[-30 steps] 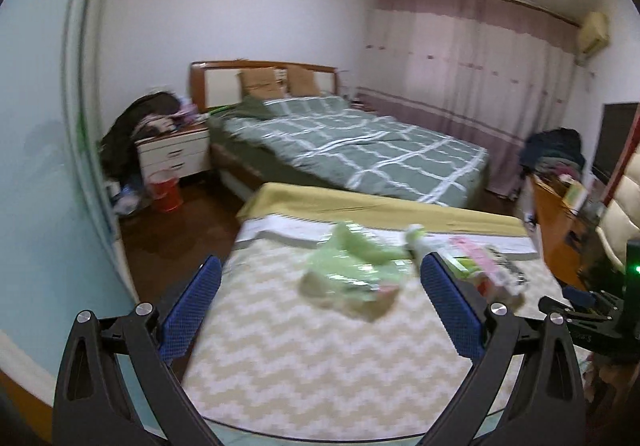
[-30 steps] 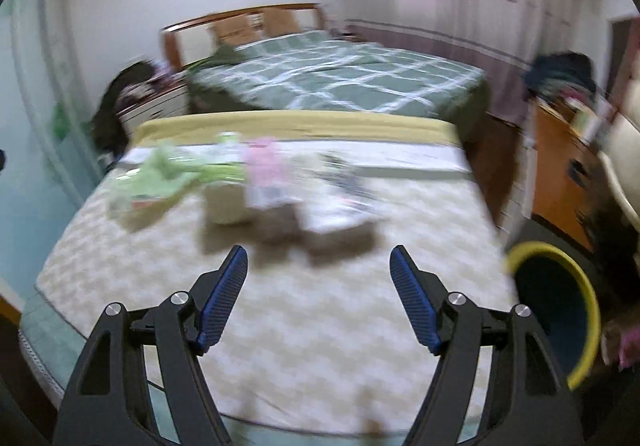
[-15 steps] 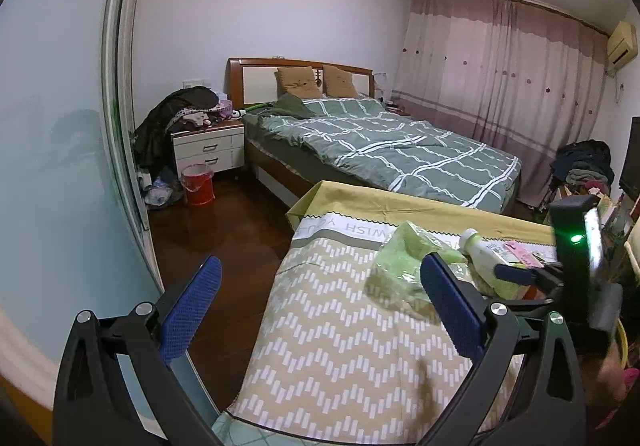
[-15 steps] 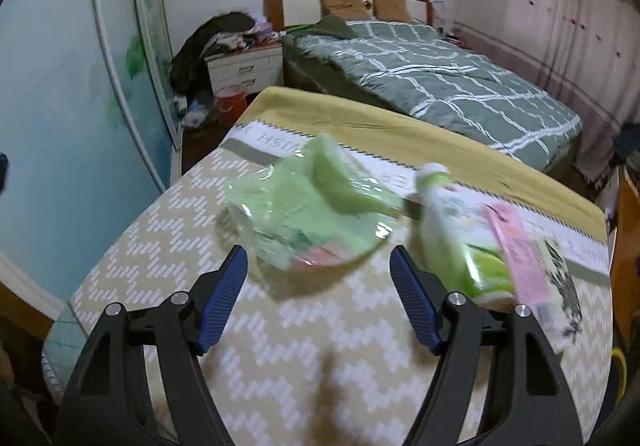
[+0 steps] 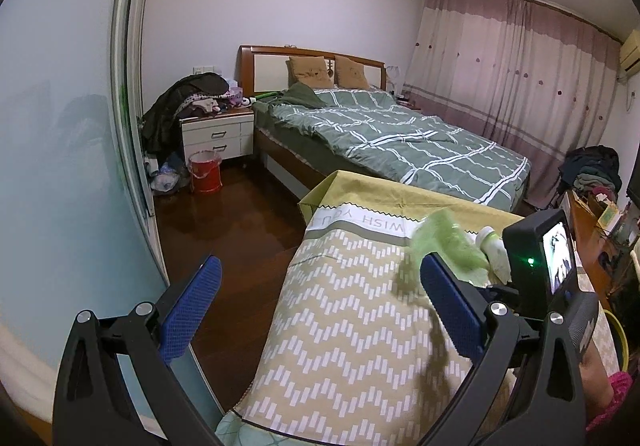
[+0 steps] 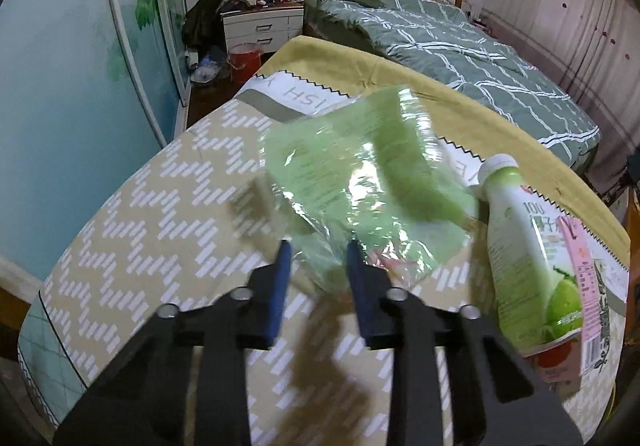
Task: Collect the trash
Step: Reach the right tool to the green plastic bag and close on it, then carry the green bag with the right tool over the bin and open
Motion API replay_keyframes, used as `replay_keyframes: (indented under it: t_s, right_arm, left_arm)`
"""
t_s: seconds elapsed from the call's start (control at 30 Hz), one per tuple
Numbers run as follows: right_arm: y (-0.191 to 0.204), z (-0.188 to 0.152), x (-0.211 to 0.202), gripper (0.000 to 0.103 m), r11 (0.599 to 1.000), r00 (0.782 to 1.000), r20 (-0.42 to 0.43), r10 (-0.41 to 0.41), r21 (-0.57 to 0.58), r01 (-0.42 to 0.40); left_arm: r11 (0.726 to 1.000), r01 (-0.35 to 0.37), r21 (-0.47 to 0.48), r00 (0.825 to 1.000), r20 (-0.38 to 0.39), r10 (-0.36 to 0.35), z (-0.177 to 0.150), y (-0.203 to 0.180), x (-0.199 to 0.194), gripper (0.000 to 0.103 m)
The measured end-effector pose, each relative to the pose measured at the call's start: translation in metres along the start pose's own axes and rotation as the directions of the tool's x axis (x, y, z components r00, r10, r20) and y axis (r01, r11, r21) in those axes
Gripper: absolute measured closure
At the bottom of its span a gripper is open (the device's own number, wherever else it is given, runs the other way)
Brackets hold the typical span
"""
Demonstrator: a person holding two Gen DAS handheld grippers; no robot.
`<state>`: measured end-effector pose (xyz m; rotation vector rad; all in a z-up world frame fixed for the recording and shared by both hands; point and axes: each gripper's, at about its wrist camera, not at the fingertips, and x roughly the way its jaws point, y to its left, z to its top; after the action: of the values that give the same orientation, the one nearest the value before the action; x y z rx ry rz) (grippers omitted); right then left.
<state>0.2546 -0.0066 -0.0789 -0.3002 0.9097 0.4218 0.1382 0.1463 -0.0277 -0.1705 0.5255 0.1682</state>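
Note:
A crumpled green plastic wrapper (image 6: 360, 174) lies on the table's chevron-patterned cloth (image 6: 160, 214). My right gripper (image 6: 318, 258) has closed its jaws on the near edge of the wrapper. A green and white bottle (image 6: 528, 254) lies on its side just right of the wrapper, with a pink slip (image 6: 580, 262) over it. In the left wrist view the wrapper (image 5: 444, 242) and the bottle (image 5: 496, 250) sit by the right gripper's body (image 5: 540, 262). My left gripper (image 5: 320, 310) is open and empty, held over the table's left edge.
A bed with a green checked quilt (image 5: 400, 138) stands behind the table. A white nightstand (image 5: 218, 136) piled with clothes and a red bucket (image 5: 205, 171) stand at the back left. A yellow-rimmed bin (image 5: 616, 330) shows at the far right.
My right gripper has moved forward to the green wrapper and closed on its near edge. My left gripper has swung further left, still open.

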Motion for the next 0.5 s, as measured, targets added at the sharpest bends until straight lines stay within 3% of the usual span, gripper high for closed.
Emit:
replay_keyframes:
  t_s: [0.17, 0.33, 0.5]
  right_arm:
    - [0.0, -0.006, -0.026, 0.093, 0.999, 0.998, 0.047, 0.047, 0.005, -0.047]
    - [-0.001, -0.015, -0.067, 0.094, 0.995, 0.988, 0.12, 0.1, 0.007, -0.102]
    - [-0.012, -0.029, -0.111, 0.094, 0.994, 0.977, 0.184, 0.104, 0.024, -0.11]
  left_arm:
    - [1.0, 0.007, 0.005, 1.0, 0.002, -0.007, 0.0, -0.005, -0.002, 0.005]
    - [1.0, 0.013, 0.008, 1.0, 0.015, -0.013, 0.002, -0.009, -0.011, 0.005]
    - [1.0, 0.02, 0.019, 0.999, 0.031, -0.02, 0.004, -0.016, -0.021, 0.005]
